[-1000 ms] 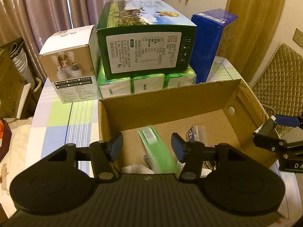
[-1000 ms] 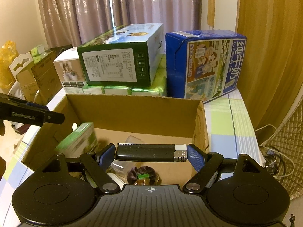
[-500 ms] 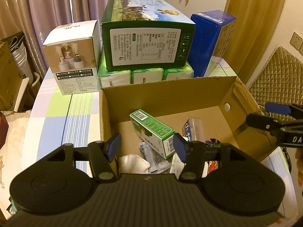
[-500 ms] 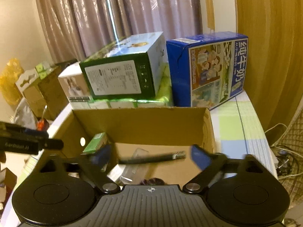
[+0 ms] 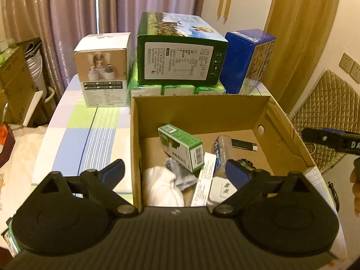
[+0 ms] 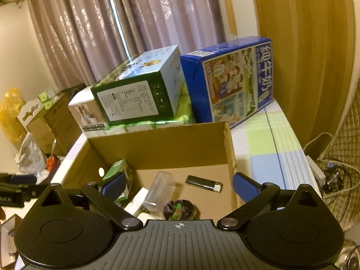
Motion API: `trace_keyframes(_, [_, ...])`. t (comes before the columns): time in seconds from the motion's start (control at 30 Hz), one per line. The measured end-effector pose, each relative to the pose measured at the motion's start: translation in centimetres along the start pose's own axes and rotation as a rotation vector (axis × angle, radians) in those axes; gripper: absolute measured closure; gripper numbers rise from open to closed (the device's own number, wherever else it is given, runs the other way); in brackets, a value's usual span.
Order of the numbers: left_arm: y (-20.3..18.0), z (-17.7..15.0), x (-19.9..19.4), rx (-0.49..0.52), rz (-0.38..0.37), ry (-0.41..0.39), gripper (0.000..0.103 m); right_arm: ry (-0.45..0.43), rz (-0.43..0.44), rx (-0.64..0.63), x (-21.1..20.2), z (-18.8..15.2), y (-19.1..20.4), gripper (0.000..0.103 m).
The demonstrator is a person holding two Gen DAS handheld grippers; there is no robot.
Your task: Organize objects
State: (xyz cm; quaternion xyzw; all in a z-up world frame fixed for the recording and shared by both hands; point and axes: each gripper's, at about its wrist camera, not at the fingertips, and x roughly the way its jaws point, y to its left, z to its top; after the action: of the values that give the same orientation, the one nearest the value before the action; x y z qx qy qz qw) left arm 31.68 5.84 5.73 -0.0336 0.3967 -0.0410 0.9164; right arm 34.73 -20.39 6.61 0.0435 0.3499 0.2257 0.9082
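While both grippers hover over cardboard box (image 5: 200,110), jaws spread, lighter (image 6: 204,183) lies inside.

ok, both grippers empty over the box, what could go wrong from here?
1. The cardboard box is crowded: the green carton leans on the loose packets, so a grab near it may shift several things.
2. The lighter lies flat on the box floor; open fingers may scrape cardboard or push it away.
3. The left gripper straddles the box's left wall and could catch it when lowered.

Open cardboard box (image 5: 198,114) clear overhead — stacked cartons (image 5: 180,60) tight behind its far wall.
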Motion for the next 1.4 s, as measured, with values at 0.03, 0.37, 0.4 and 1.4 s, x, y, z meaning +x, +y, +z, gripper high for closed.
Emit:
trace_keyframes(0.03, [-0.1,-0.4,-0.5,-0.001,0.003,-0.005,0.002,0.000,-0.001,0.005,-0.7,-0.2,0.0,0.003])
trace_keyframes(0.37, [-1.9,-4.5,-7.1,-0.016,0.027,-0.045,0.001,0.055,-0.034,-0.020,-6.3,-3.0,2.4,0.002])
trace_keyframes(0.4, [-2.1,-5.0,-7.9,-0.017,0.030,-0.049,0.001,0.052,-0.041,-0.024,-7.0,-3.5,2.7,0.002])
trace_keyframes(1.4, [-8.2,-15.3,-21.8,-0.062,0.121,-0.092,0.001,0.041,-0.064,-0.079,-22.8,-13.7,7.1,0.002])
